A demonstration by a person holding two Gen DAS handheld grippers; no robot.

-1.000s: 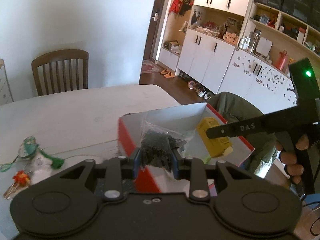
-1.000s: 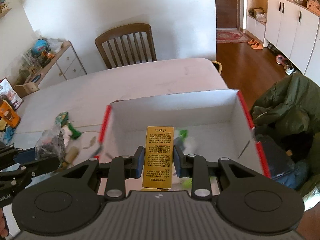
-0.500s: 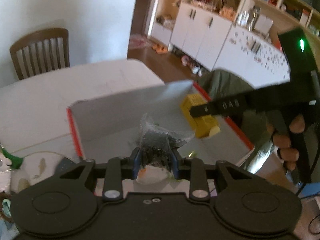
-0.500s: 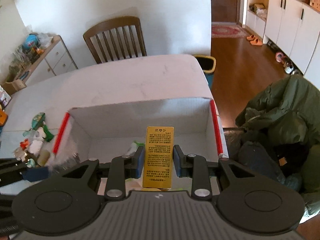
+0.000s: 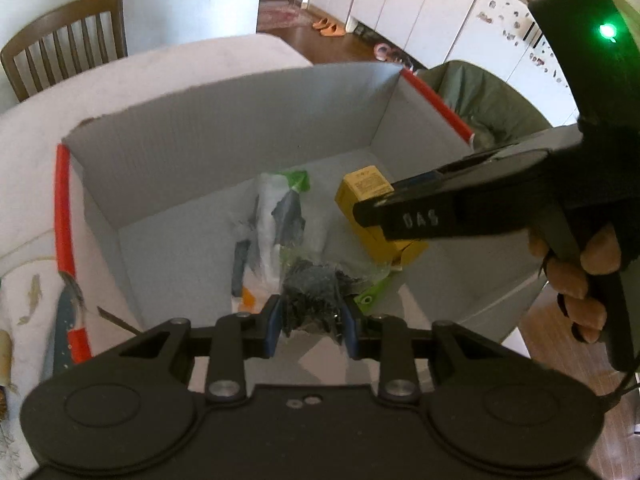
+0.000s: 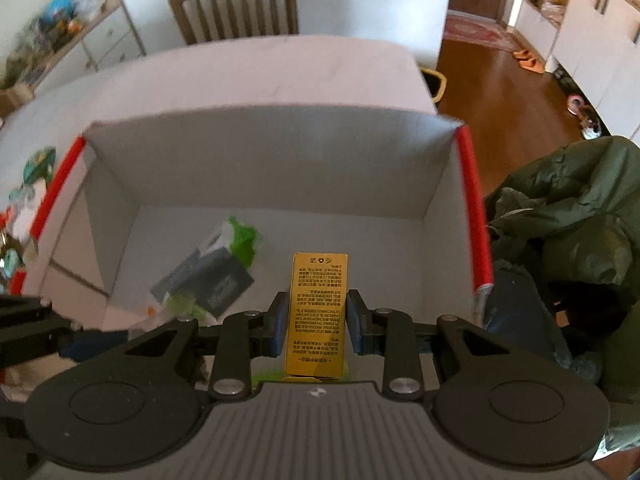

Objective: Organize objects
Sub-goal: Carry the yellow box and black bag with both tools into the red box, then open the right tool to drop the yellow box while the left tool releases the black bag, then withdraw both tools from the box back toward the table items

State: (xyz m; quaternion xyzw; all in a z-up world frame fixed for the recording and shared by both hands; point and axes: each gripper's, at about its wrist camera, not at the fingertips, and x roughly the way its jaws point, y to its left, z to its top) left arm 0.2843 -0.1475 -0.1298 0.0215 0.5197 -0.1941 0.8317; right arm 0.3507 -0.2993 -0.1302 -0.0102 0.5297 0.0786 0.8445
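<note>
The left hand-held gripper [image 5: 311,326] is clamping a clear plastic bag [image 5: 316,288] of small dark pieces between its blue pads, holding it low inside the open box [image 5: 224,136]. Just beyond the bag, a flat white packet [image 5: 276,220] with grey and green printing is lying on the box floor, and a green scrap is showing beside the bag.

The right hand-held gripper [image 6: 317,322] is closing its pads on the two long sides of a yellow carton [image 6: 318,312], which is lying lengthwise between them, its printed face turned up. In the left wrist view the carton [image 5: 372,216] is sitting tilted in the right part of the box, with the right hand-held gripper's black finger crossing in front of it and a person's hand [image 5: 576,272] gripping the handle at the right.

The box, white inside with red strips along its left and right rims, is standing at the near right corner of the pale worktop [image 6: 248,76]. Small colourful things [image 6: 32,176] are lying on the worktop to the left of the box, too blurred to name. A green jacket [image 6: 568,216] is bunching up just right of the box. At the far edge of the worktop a wooden chair [image 6: 236,4] is standing against the white wall.
</note>
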